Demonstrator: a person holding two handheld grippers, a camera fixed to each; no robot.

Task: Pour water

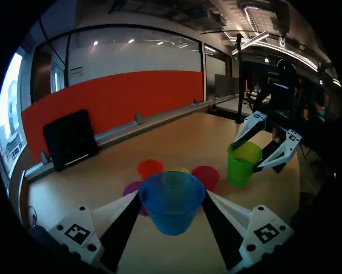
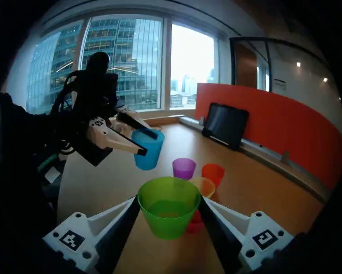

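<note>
My left gripper [image 1: 172, 208] is shut on a blue cup [image 1: 172, 206], held upright above the wooden table [image 1: 184, 137]. The right gripper view shows that same blue cup [image 2: 148, 148] farther off, gripped by the left gripper [image 2: 145, 141]. My right gripper [image 2: 169, 214] is shut on a green cup [image 2: 169, 212], upright, with liquid at its bottom. In the left gripper view the green cup [image 1: 242, 163] sits to the right in the right gripper [image 1: 248, 155]. The two cups are apart.
Small cups stand grouped on the table: orange [image 1: 150, 168], purple [image 1: 134, 188], red [image 1: 206, 176], yellow [image 2: 204, 186]. A dark tablet [image 1: 70, 138] leans against the orange partition [image 1: 125, 98]. Large windows [image 2: 120, 64] lie behind the person's dark sleeve [image 2: 29, 132].
</note>
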